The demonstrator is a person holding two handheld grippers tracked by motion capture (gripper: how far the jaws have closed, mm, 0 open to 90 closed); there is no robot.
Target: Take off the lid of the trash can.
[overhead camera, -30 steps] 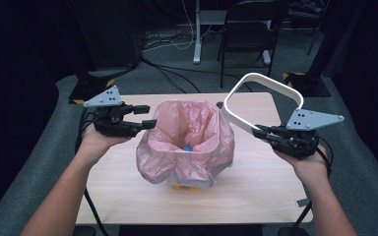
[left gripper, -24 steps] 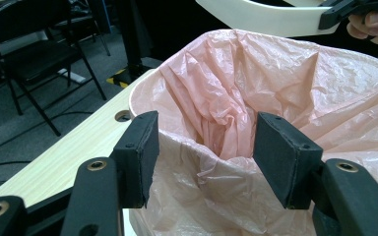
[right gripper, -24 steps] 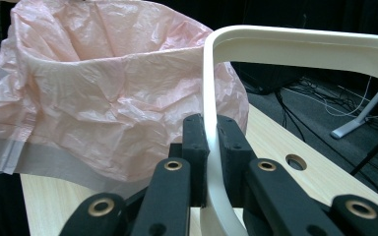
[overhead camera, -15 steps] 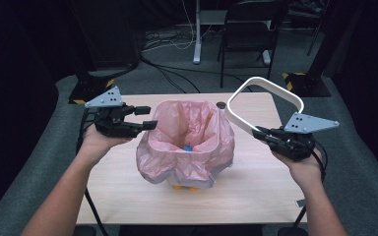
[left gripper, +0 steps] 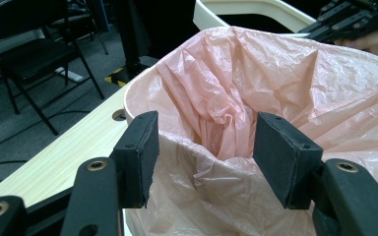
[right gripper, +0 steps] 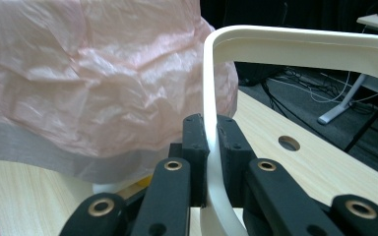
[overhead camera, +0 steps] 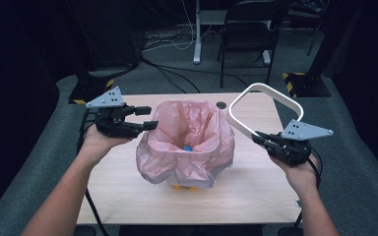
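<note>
A small bin lined with a pink plastic bag (overhead camera: 187,142) stands mid-table, the bag draped over its rim. A blue scrap (overhead camera: 188,147) lies inside it. My left gripper (overhead camera: 146,118) hovers open at the bag's left edge; in the left gripper view its pads (left gripper: 140,152) straddle the crumpled bag (left gripper: 256,98) without touching. My right gripper (overhead camera: 260,139) is shut on a white rounded ring frame (overhead camera: 266,110), held tilted up right of the bin. In the right gripper view the fingers (right gripper: 197,157) pinch the white ring (right gripper: 295,46) beside the bag (right gripper: 93,73).
The wooden table (overhead camera: 128,196) has a round hole (overhead camera: 221,104) near its far edge. A folding chair (overhead camera: 248,34) and floor cables stand beyond the table. Something orange (overhead camera: 184,187) peeks out under the bin.
My right gripper has carried the white ring slightly left toward the bin and a little lower. The left gripper has stayed at the bag's edge.
</note>
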